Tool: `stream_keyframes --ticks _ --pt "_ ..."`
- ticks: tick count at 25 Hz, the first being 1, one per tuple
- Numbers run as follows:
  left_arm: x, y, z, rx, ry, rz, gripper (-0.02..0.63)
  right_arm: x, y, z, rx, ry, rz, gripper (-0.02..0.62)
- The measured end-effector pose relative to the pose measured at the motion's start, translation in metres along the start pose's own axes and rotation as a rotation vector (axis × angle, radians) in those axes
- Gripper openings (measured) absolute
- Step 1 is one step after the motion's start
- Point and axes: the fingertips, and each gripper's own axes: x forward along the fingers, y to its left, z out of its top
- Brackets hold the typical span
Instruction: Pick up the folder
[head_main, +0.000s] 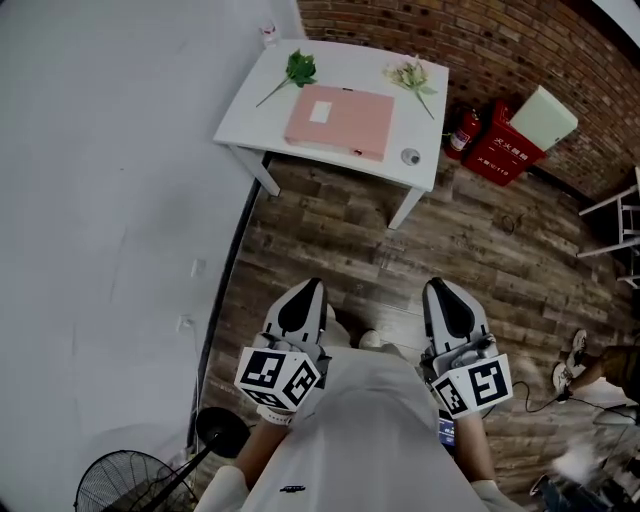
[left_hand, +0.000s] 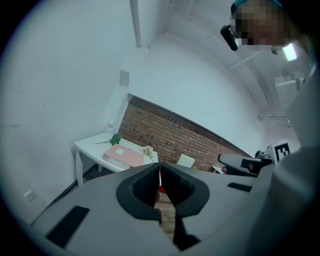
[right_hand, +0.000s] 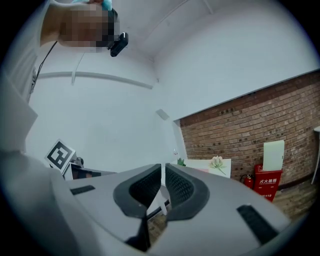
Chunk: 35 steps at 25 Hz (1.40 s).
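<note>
A pink folder (head_main: 342, 120) lies flat on the white table (head_main: 250, 112) far ahead, near the brick wall. Both grippers are held close to my body, well short of the table. My left gripper (head_main: 309, 285) is shut with nothing in it, and my right gripper (head_main: 441, 284) is also shut and empty. In the left gripper view the jaws of the left gripper (left_hand: 159, 168) meet at the tips, with the folder (left_hand: 123, 156) small and distant on the table (left_hand: 90, 144). In the right gripper view the right gripper (right_hand: 163, 168) shows only a hairline slit between its pads.
A green sprig (head_main: 298, 68), a white flower (head_main: 412, 75) and a small round object (head_main: 410, 156) share the table. A fire extinguisher (head_main: 463, 130) and a red box (head_main: 505, 146) stand to its right. A fan (head_main: 125, 488) is at my lower left, and a white wall runs along the left.
</note>
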Motion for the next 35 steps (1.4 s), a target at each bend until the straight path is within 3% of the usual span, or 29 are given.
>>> stream_keyframes --ticks 8,19,24,35 --pt "0.010 0.054 0.042 -0.016 -0.030 -0.015 0.024 0.062 0.012 0.011 -0.020 0.028 -0.026 0.035" --pt "0.034 0.102 0.059 -0.012 0.003 -0.095 0.023 0.121 0.035 -0.006 0.011 0.047 -0.056 0.035" --pt "0.059 0.112 0.061 -0.023 0.023 -0.097 0.024 0.143 0.014 -0.007 0.049 0.053 -0.076 0.035" --pt "0.161 0.123 0.091 -0.043 0.032 -0.050 0.023 0.228 -0.071 0.015 0.051 0.079 -0.023 0.037"
